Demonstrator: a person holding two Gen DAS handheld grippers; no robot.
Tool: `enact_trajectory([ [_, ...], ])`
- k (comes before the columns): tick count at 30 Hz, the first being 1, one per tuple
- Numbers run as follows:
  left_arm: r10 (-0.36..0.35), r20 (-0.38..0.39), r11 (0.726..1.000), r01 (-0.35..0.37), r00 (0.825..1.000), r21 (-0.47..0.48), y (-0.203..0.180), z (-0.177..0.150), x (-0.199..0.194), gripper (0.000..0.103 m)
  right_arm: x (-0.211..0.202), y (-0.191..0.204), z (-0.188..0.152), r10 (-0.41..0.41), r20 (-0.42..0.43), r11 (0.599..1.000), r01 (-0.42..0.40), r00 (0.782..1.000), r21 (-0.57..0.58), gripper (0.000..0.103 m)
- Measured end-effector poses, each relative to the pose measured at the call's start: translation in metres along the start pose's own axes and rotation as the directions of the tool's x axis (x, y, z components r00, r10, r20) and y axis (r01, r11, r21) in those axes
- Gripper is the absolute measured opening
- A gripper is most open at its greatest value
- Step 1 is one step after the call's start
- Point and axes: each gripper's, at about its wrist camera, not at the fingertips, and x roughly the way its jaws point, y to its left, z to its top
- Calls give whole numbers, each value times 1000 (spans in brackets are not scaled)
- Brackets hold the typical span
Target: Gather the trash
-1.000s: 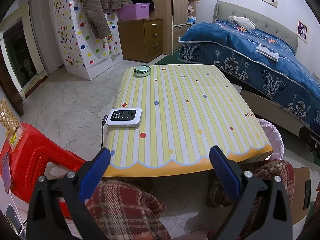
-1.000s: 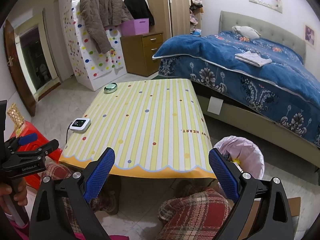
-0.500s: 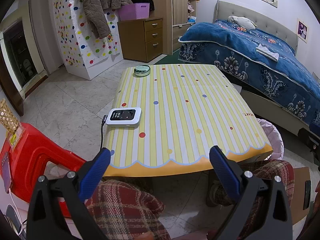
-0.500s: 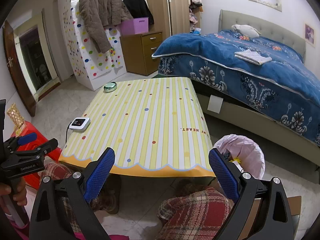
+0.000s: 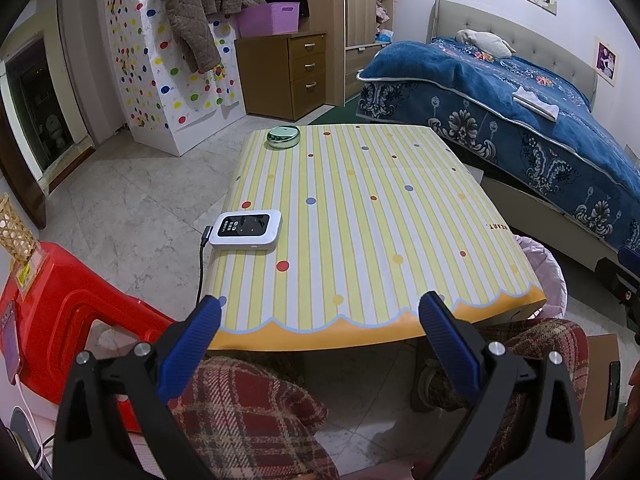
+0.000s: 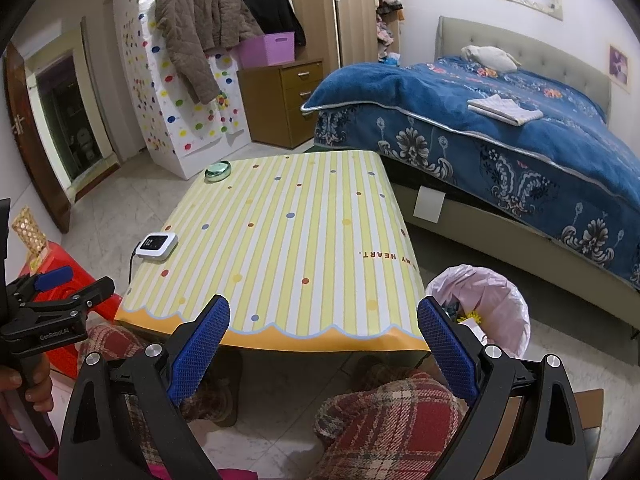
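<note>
Little has moved: both views have only crept nearer the yellow-striped, dotted cloth-covered desk [image 6: 288, 240]. The left hand-held gripper [image 5: 320, 320] and right hand-held gripper [image 6: 323, 322] gape wide, empty. The pink-bagged round trash bin [image 6: 486, 300] (some scraps inside) stands at four o'clock of the desk.

Device [image 5: 246, 234] on table [image 5: 360, 216] left edge, bin [image 6: 486, 304] right, perhaps part-filled

Your left gripper [image 5: 319, 320] and right gripper [image 6: 323, 322] are held level side by side, jaws spread wide with nothing between the blue pads [image 6: 199, 344]. Your left hand [image 6: 28, 390] wraps its handle, and your plaid-trousered knees [image 6: 388, 420] sit just below both grippers.
</note>
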Motion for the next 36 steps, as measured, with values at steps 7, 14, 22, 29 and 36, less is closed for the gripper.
enact_trajectory([
  [7, 0, -1, 1000, 0, 1000, 5, -2, 0, 0, 96, 0, -1, 1, 2, 1, 1000, -2, 1000, -1, 94],
  [14, 2, 0, 1000, -2, 1000, 10, -4, 2, 0, 96, 0, -1, 2, 2, 2, 1000, -2, 1000, 1, 94],
  [22, 4, -4, 1000, -4, 1000, 15, -6, 4, 0, 96, 0, -2, 3, 4, 1, 1000, -4, 1000, 6, 94],
  [29, -41, 18, 999, 41, 999, -11, -2, 6, 1, 96, 0, -6, 3, 0, 13, 1000, -1, 1000, 17, 94],
  [36, -63, -25, 997, 64, 998, 32, -9, -3, 24, 96, -1, -76, -19, -203, 53, 972, 194, 978, 129, 95],
])
